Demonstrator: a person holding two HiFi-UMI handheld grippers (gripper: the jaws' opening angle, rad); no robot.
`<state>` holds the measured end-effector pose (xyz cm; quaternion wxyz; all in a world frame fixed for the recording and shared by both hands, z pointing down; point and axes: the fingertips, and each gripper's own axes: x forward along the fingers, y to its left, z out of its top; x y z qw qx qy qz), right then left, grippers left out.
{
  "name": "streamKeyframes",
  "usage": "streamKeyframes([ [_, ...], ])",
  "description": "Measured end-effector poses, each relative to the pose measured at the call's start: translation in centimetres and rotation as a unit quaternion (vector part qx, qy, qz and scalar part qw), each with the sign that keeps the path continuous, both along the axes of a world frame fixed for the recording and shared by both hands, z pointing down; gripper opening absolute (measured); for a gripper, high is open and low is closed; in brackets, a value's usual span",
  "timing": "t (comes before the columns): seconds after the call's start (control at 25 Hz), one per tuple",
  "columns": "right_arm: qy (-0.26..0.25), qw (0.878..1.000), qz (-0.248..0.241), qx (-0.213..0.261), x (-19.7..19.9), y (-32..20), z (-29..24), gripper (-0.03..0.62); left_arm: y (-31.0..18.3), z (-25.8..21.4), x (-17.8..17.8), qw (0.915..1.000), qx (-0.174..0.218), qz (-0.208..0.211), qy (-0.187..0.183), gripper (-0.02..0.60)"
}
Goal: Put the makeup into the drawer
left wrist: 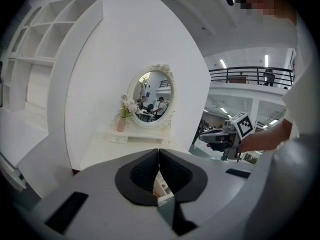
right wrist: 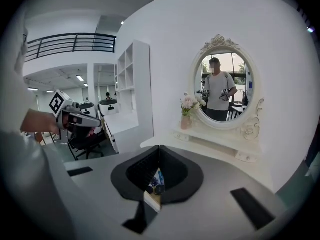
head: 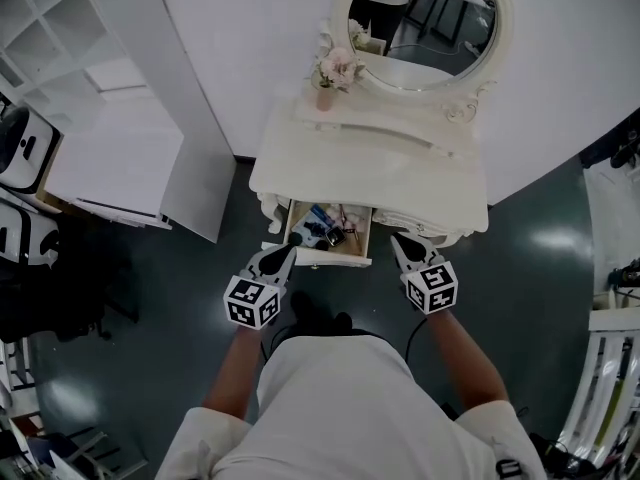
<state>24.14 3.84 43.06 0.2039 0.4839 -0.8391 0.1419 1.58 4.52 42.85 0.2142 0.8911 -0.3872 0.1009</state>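
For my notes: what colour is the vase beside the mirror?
Pink; the vase shows best in the right gripper view.

Cream-white dressing table [head: 372,173]: painted, smooth, satin sheen across the worktop, carved trim along its front edge. Oval mirror [head: 425,16]: glossy glass in a moulded cream frame. Open drawer [head: 361,240]: pale bare wood inside, matt. Dark grey-green floor [head: 540,268]: polished, shows light patches. Left gripper [head: 288,249] and right gripper [head: 402,243]: matt grey plastic shells; fingers [left wrist: 142,173] black, matt, finely ribbed. Person's white shirt [head: 340,408]: plain cloth. White shelf unit [head: 115,153]: matt.
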Motion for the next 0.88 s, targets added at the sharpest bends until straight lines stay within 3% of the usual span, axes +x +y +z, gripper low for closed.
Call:
streamKeyframes([
  [0.48, -0.012, 0.999, -0.028, 0.016, 2.6, 4.4, -0.8, 0.029, 5.7, -1.8, 1.0, 0.9982, 0.014, -0.058, -0.01, 0.017],
  [0.88, -0.019, 0.999, -0.001, 0.043, 2.4, 4.5, -2.3, 0.029, 5.7, -3.1, -1.0, 0.9975, 0.035, -0.058, -0.019, 0.017],
])
